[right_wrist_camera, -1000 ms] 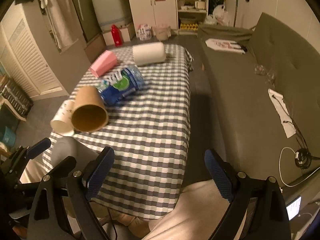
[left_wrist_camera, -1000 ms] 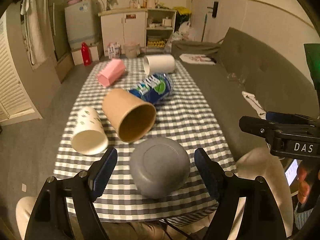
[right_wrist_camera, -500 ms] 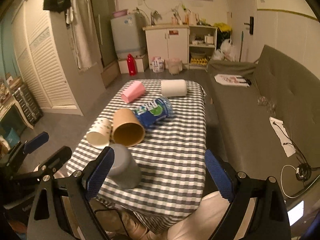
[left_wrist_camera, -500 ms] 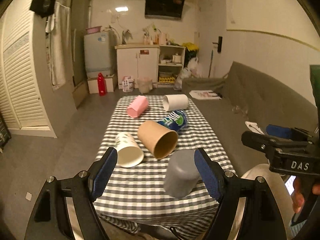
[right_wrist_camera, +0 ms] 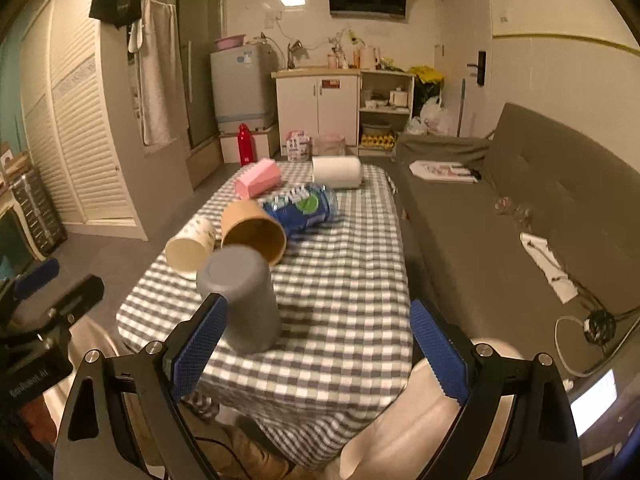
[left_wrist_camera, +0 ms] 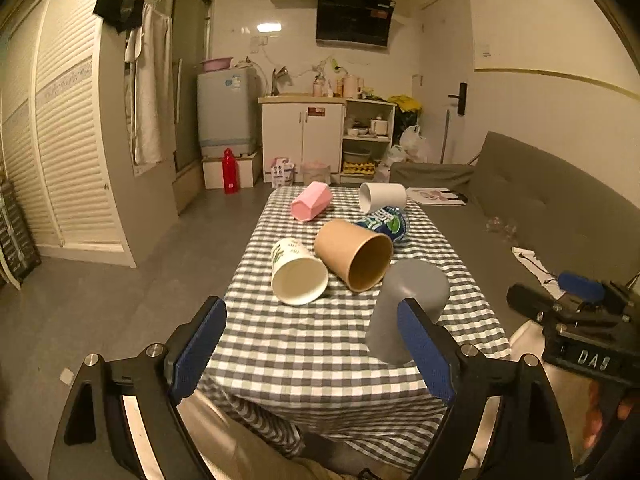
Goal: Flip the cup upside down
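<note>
A grey cup (left_wrist_camera: 406,310) stands upside down near the front edge of the checked table (left_wrist_camera: 320,344); it also shows in the right wrist view (right_wrist_camera: 244,300). Behind it lie on their sides a brown paper cup (left_wrist_camera: 354,254), a white printed cup (left_wrist_camera: 296,272), a pink cup (left_wrist_camera: 311,201), a white cup (left_wrist_camera: 382,197) and a blue cup (left_wrist_camera: 384,222). My left gripper (left_wrist_camera: 316,352) is open and empty, pulled back before the table. My right gripper (right_wrist_camera: 320,350) is open and empty, also back from the table.
A grey sofa (right_wrist_camera: 520,208) runs along the right of the table. A person's legs (right_wrist_camera: 400,432) are under the front edge. White cabinets (left_wrist_camera: 304,140) and a washer (left_wrist_camera: 226,116) stand at the far wall.
Both grippers have drawn back and tilted up from the table. The grey cup, close between the left fingers a second ago, now stands free farther ahead.
</note>
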